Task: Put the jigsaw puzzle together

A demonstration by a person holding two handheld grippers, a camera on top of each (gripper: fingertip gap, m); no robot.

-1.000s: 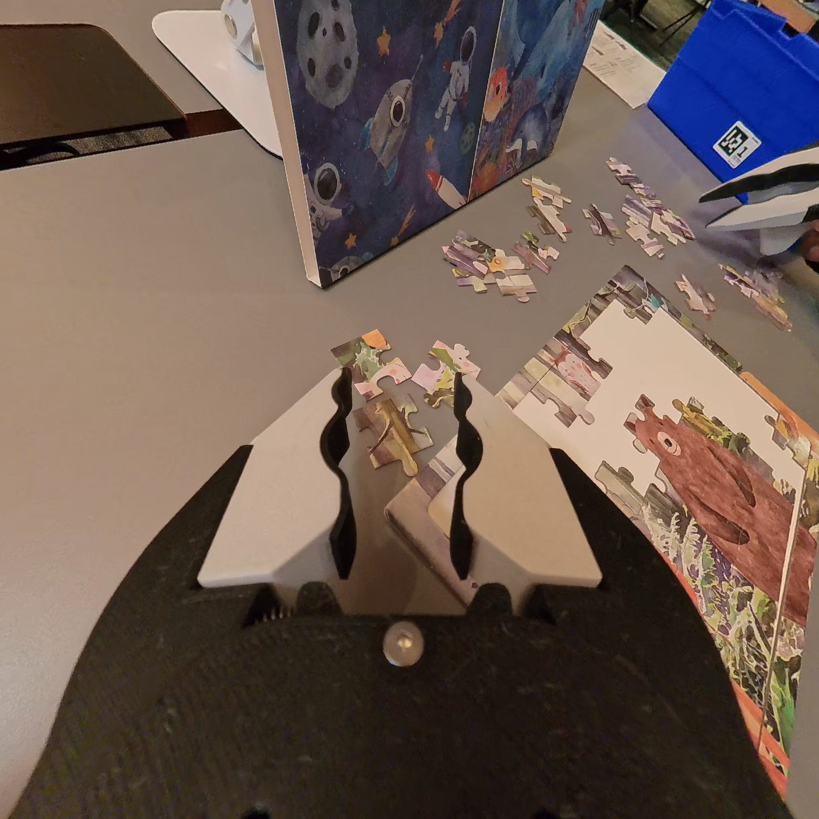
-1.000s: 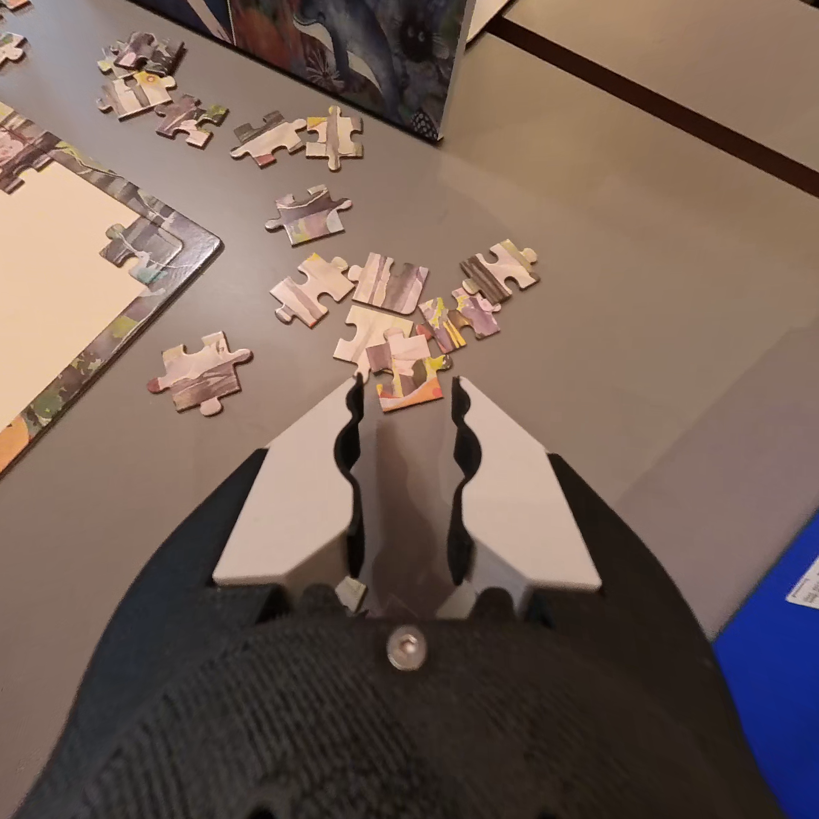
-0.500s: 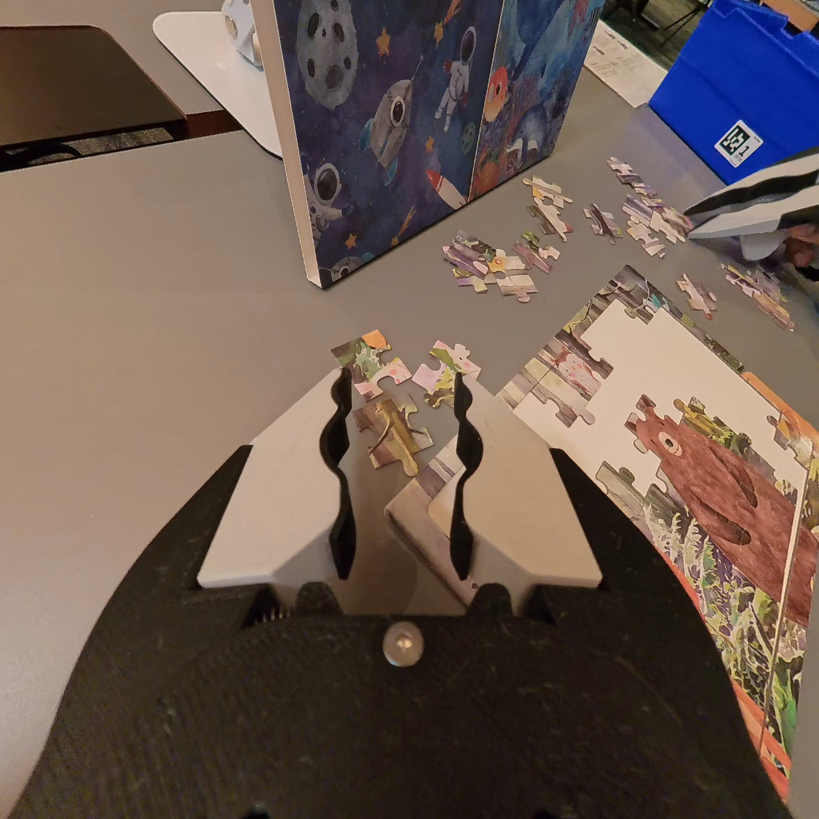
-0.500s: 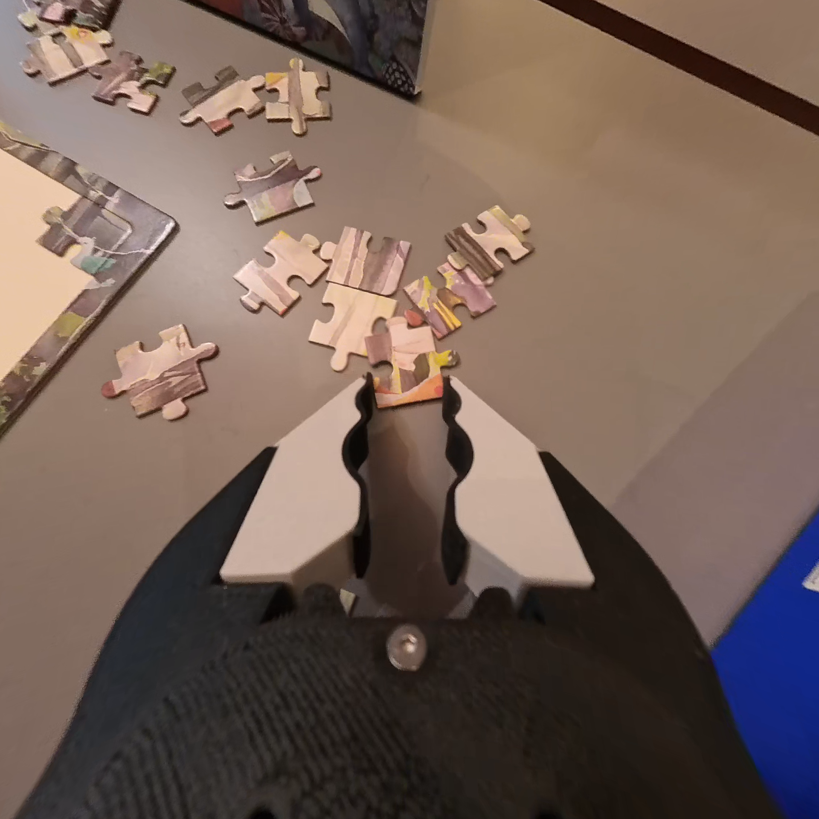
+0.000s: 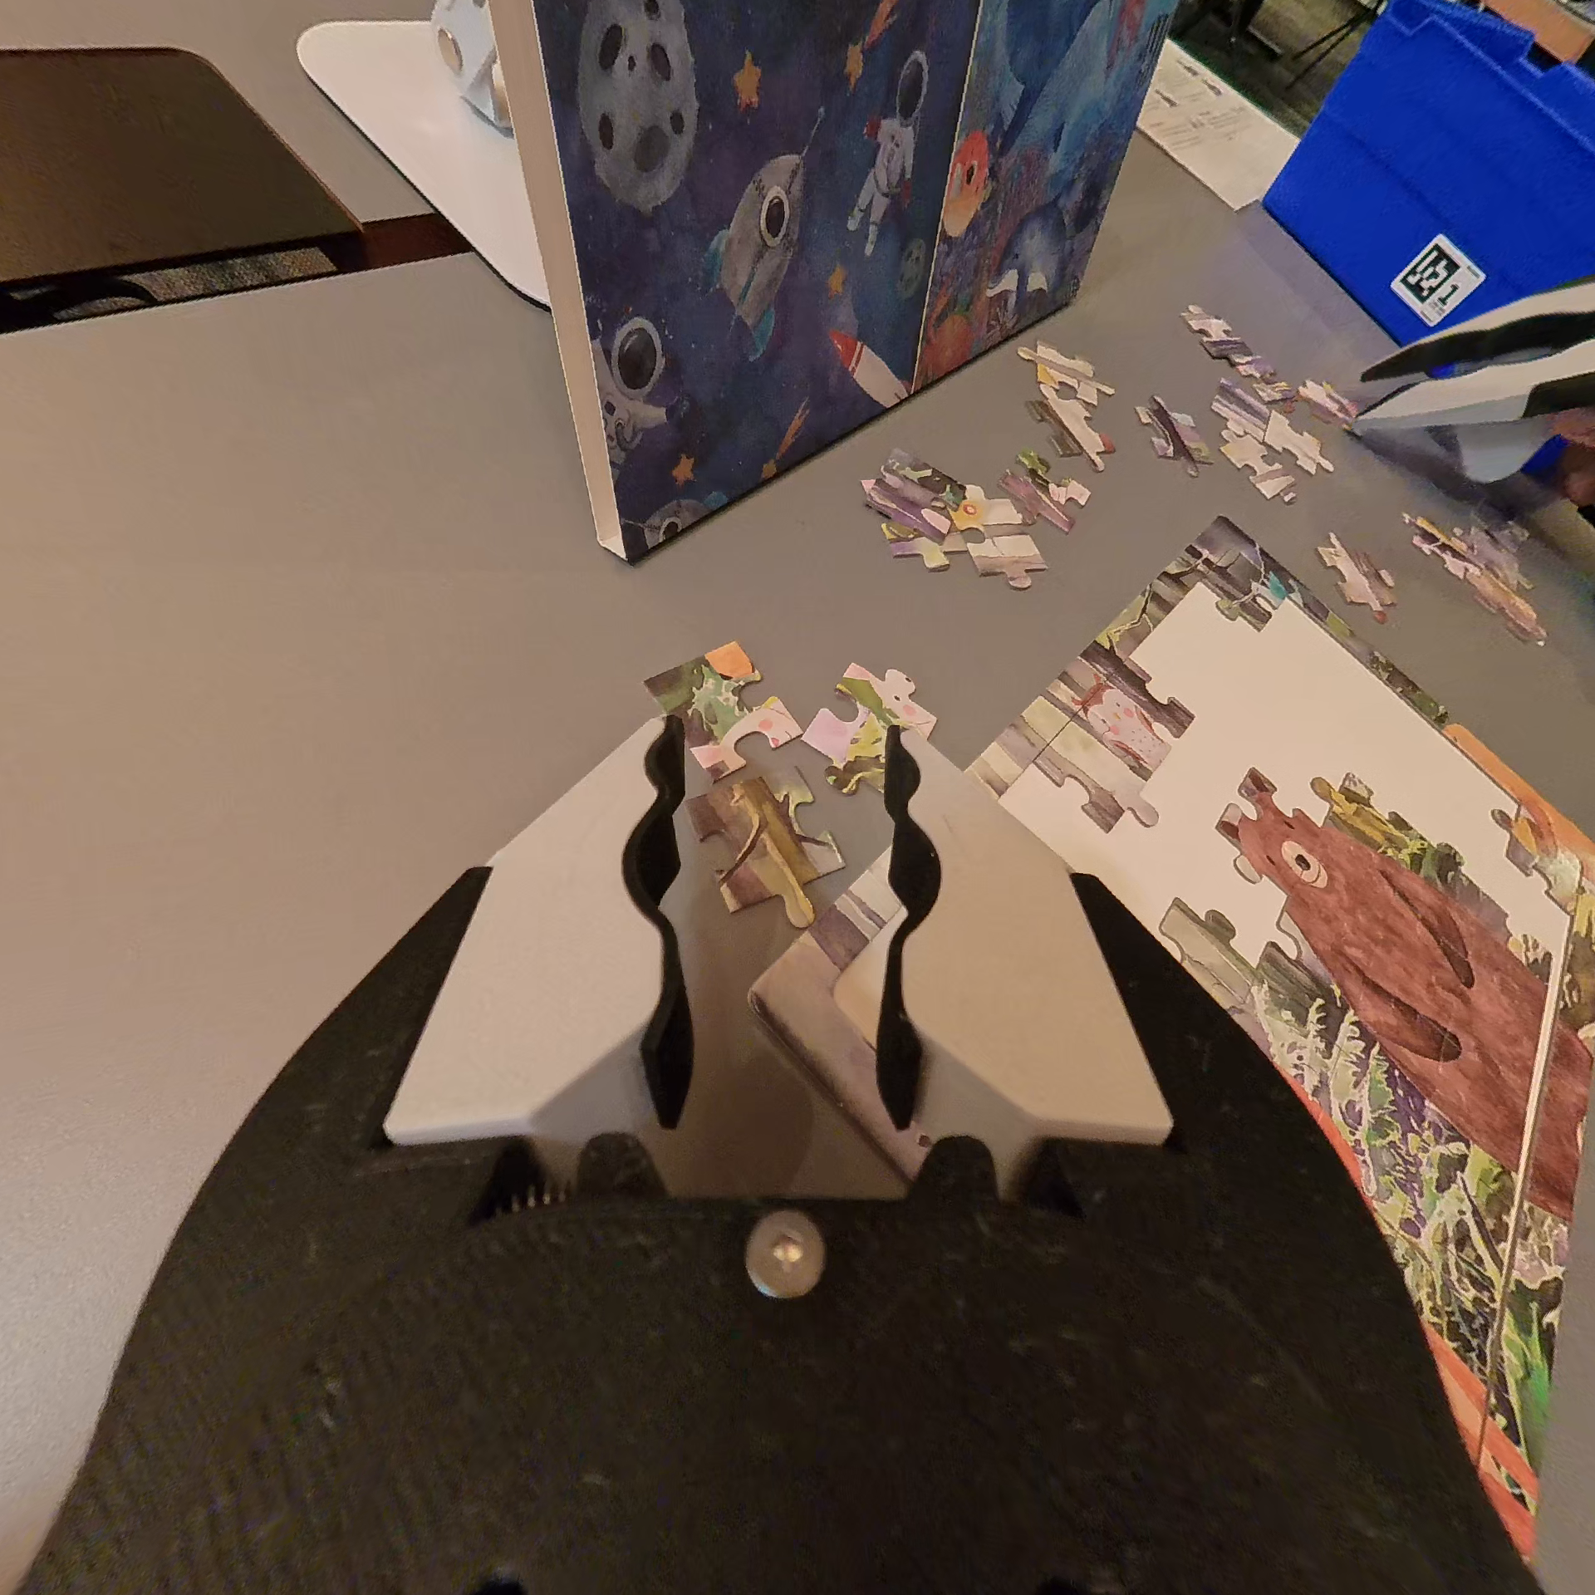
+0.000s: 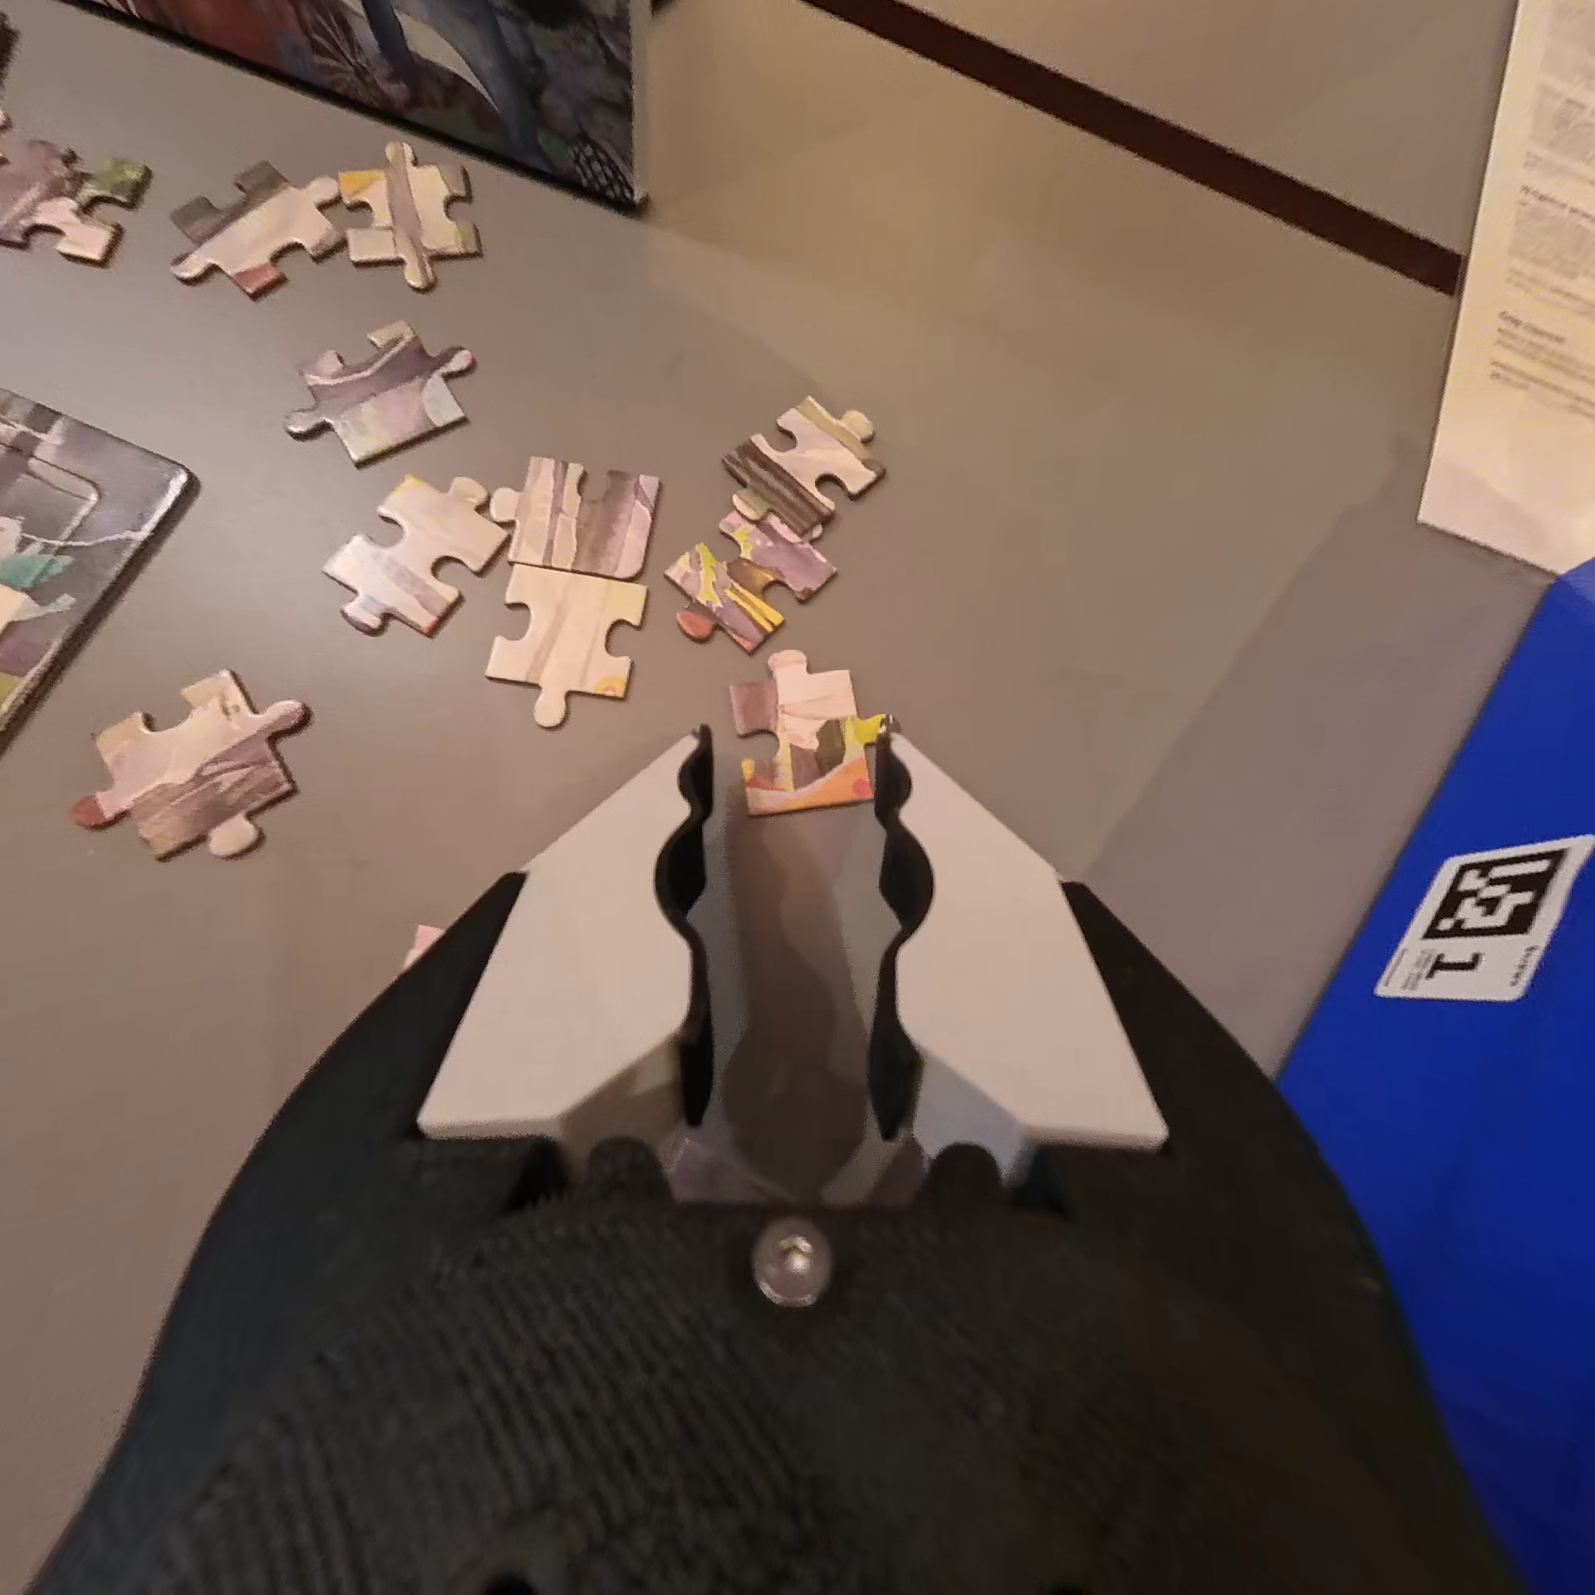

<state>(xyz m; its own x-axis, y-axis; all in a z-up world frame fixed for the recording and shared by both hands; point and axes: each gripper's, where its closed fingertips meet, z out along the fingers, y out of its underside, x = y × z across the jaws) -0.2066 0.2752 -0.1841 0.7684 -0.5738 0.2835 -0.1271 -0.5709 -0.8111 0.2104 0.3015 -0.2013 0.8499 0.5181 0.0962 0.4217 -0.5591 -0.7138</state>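
Observation:
The puzzle board (image 5: pixel 1295 690) lies at the right of the left wrist view, with a brown bear partly assembled and a bare white middle; its corner (image 6: pixel 129 501) shows in the right wrist view. My left gripper (image 5: pixel 781 742) is open and empty over the board's near corner, with a few loose pieces (image 5: pixel 768 841) between and ahead of its tips. My right gripper (image 6: pixel 794 751) is closed on a grey and orange puzzle piece (image 6: pixel 807 742), beside a cluster of loose pieces (image 6: pixel 570 587). It also shows far right in the left wrist view (image 5: pixel 1415 388).
A tall illustrated puzzle box (image 5: pixel 777 259) stands at the back of the grey table (image 5: pixel 259 604). A blue bin (image 6: pixel 1467 949) is close on the right, also seen in the left wrist view (image 5: pixel 1450 164). A printed sheet (image 6: pixel 1536 259) lies behind it. More loose pieces (image 5: pixel 967 518) lie near the box. My hands' fingertips stand some 40 cm from each other.
My right gripper narrowed onto the grey and orange piece and carried it right, away from the cluster and toward the blue bin. My left gripper has not moved.

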